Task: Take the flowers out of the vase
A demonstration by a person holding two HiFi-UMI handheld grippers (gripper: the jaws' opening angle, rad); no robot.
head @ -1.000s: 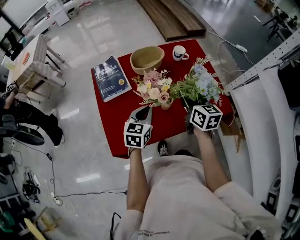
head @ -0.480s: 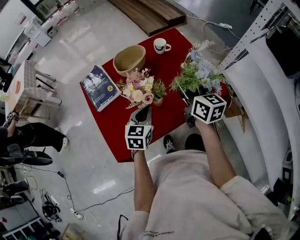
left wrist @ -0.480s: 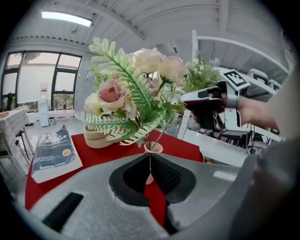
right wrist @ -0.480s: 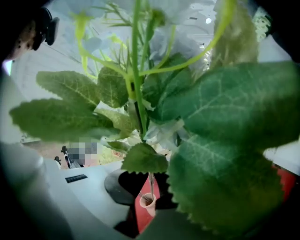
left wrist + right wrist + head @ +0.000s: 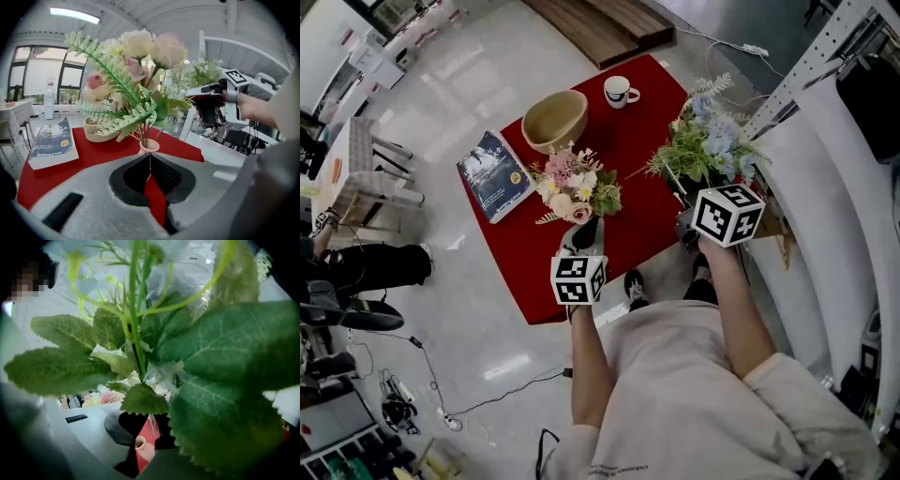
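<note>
- Right gripper (image 5: pixel 150 425) is clamped on the thin stems of a bouquet of pale blue flowers with broad green leaves (image 5: pixel 709 142), held over the red-cloth worktop (image 5: pixel 628 131).
- Below its jaws a small empty pink vase (image 5: pixel 140 443) stands on the cloth, with the bouquet out of it.
- Left gripper (image 5: pixel 150 165) is closed with nothing in it. Its tips are just short of a second small pink vase (image 5: pixel 149 146), which holds pink and cream flowers with fern leaves (image 5: pixel 136 61).
- Tan woven bowl (image 5: pixel 553 117), blue book (image 5: pixel 494 174) and white mug (image 5: pixel 619 91) lie farther back.
</note>
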